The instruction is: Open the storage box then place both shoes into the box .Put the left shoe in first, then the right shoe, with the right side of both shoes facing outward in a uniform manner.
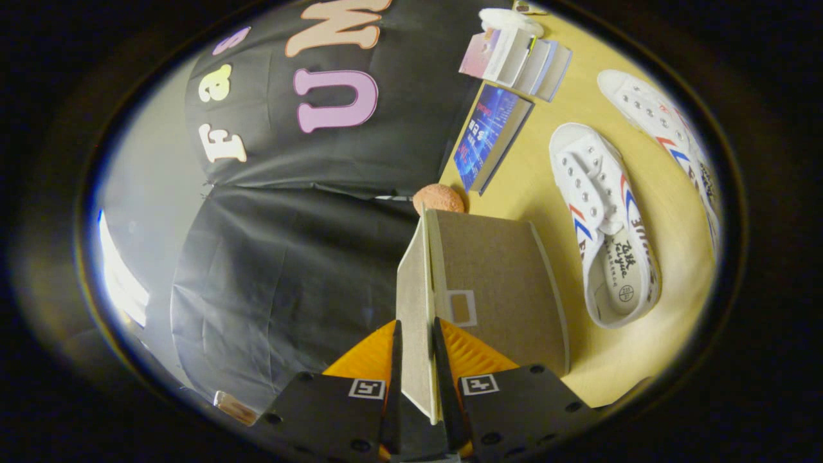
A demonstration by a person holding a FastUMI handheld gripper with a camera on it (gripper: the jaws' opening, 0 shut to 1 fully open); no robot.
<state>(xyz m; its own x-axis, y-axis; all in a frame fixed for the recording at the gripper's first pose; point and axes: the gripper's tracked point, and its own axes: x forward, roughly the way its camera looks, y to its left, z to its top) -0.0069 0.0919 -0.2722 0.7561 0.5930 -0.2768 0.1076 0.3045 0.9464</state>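
Yellow bench [546, 193] carrying two shoes. My hand-held gripper [416, 360] pinching box lid [415, 308], swinging box [501, 283] open. Next: releasing lid, fetching left shoe [604, 225].

A pale wooden table [546, 186] carried everything. The brown storage box [498, 276] stood on it and serves as the landmark. Just beyond the box's far corner sat a small rough orange ball [438, 199], touching or nearly so. Farther beyond lay a blue book [490, 135], and past that a loose stack of books [517, 58]. Beside the box lay a white shoe [604, 225] with red and blue stripes; a second white shoe [669, 135] lay farther out from the box.
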